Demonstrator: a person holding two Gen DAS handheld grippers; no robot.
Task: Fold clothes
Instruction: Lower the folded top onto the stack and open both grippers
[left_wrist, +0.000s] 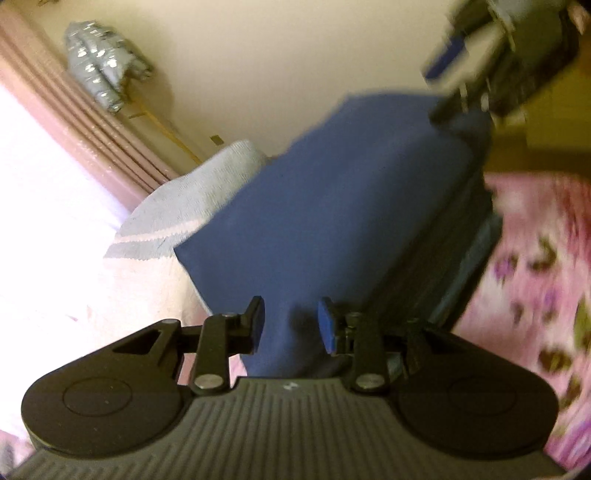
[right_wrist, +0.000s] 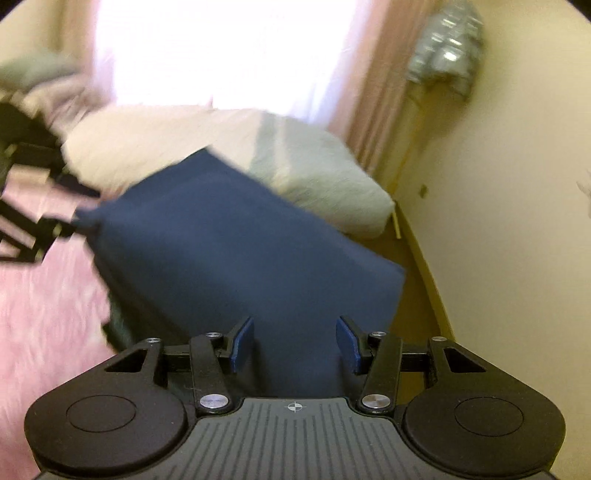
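Observation:
A dark blue garment hangs stretched in the air between my two grippers, above the bed. In the left wrist view its near end bunches between the blue pads of my left gripper, which hold it. The far corner runs up to my right gripper at the top right, which pinches it. In the right wrist view the blue garment narrows into my right gripper. Its far corner is drawn to a point at my left gripper, on the left edge. Both views are blurred by motion.
A pink floral bedspread lies under the cloth. A pale grey and white pillow sits at the head of the bed. Behind it are a pink curtain, a bright window, a silver foil balloon and a cream wall.

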